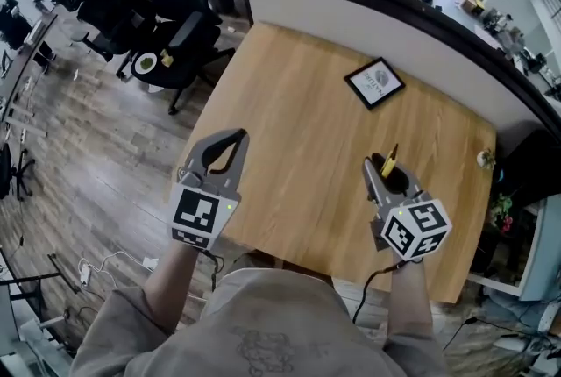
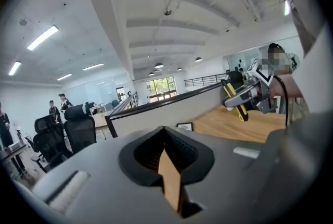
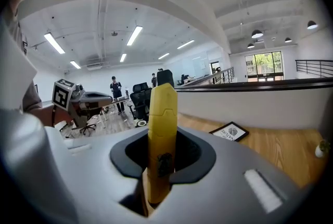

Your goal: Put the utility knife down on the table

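Note:
A yellow utility knife [image 1: 389, 160] sticks up out of my right gripper [image 1: 386, 174], which is shut on it over the right front part of the wooden table [image 1: 289, 156]. In the right gripper view the knife [image 3: 162, 129] stands upright between the jaws and hides the tips. The left gripper view shows that gripper [image 2: 245, 96] holding the knife [image 2: 237, 105] slanted, a little above the tabletop. My left gripper [image 1: 237, 137] hovers over the table's left front edge. Its fingertips meet and nothing is between them; only a thin wedge of table shows there [image 2: 164, 148].
A small black-framed picture [image 1: 374, 83] lies at the back of the table. A little white object [image 1: 483, 159] sits at the right edge. A low partition wall [image 1: 351, 7] runs behind the table. Black office chairs [image 1: 175, 24] stand on the floor to the left.

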